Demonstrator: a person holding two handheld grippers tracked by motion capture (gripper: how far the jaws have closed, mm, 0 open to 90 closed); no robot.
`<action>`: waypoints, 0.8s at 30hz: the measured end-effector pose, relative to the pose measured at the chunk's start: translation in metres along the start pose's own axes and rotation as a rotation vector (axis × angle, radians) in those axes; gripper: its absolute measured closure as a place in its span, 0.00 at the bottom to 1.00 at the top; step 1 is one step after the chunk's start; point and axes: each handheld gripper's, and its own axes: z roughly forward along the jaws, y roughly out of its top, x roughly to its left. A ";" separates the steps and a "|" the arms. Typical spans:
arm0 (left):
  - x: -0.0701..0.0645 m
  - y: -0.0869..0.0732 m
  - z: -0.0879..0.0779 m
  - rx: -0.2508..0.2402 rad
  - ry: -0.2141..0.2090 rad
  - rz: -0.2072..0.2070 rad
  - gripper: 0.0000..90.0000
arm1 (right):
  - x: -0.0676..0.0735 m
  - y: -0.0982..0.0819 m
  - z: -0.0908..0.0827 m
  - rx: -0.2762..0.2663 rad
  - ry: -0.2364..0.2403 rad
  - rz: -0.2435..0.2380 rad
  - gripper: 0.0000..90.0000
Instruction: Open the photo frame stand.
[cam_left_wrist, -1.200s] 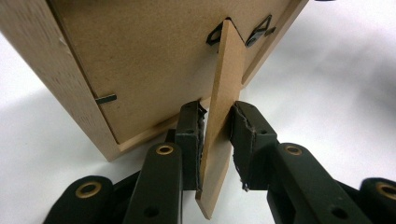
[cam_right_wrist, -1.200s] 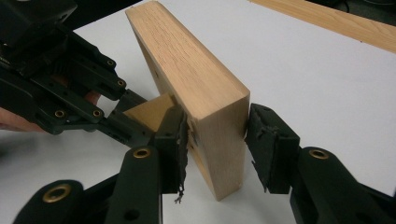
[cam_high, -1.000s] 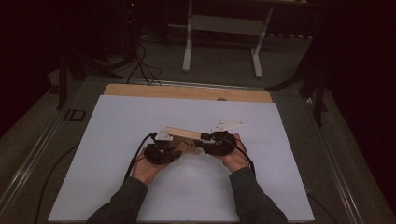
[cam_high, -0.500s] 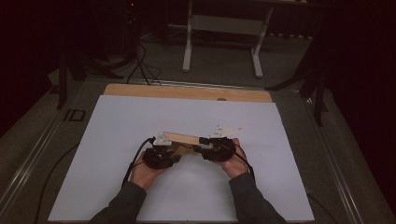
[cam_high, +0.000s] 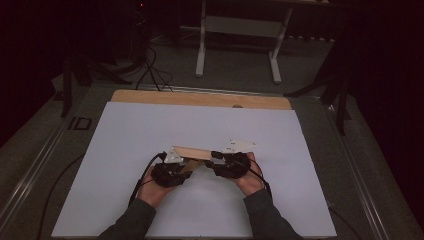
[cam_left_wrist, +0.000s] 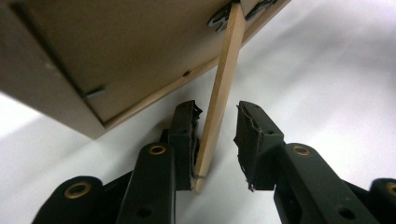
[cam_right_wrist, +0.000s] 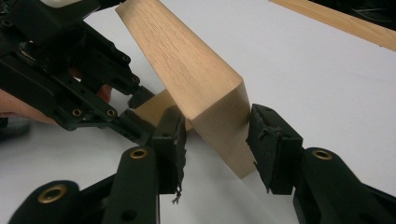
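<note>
The person has a small wooden frame (cam_high: 192, 151) lifted just off the white bench (cam_high: 150, 125), about mid-sheet and near their own side, with one pair of tongs at each end.

The right tongs (cam_right_wrist: 215, 116) straddle the thick wooden edge of the frame. The pad on one side is against the wood and the other sits tight beside it, so I'd say they are clamped on the frame and carrying it.

The left tongs (cam_left_wrist: 217, 109) have the thin strut (cam_left_wrist: 219, 93) between them. Their jaws have just been opening: the strut leans against one pad, and there is a plain gap to the other, so they stand apart and are not pinching it. The strut runs up to the top of the frame's back and angles away from it.

As for what holds what, the frame carries a brown backing board (cam_left_wrist: 116, 51), kept in by small metal clips (cam_left_wrist: 95, 93). I cannot see from here whether a picture is under it.

My guess is that the job is to set the strut out so the frame can stand. If so, the strut looks swung clear of the back and freshly let go, which would be most of the work. What is left would be lowering the frame onto the bench on its strut, checking that it stands, and drawing both tongs away. If the strut is meant to fold flat instead, that part is yet to be done.
</note>
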 end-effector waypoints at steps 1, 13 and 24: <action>0.000 -0.001 -0.001 0.001 0.000 0.002 0.75 | 0.000 0.000 0.000 -0.001 0.002 0.003 0.62; 0.000 -0.006 -0.004 0.021 -0.001 -0.002 0.73 | 0.000 -0.003 -0.002 -0.007 0.012 0.013 0.59; -0.001 -0.011 -0.010 0.032 0.021 0.003 0.68 | -0.002 -0.006 -0.006 -0.005 0.018 0.009 0.53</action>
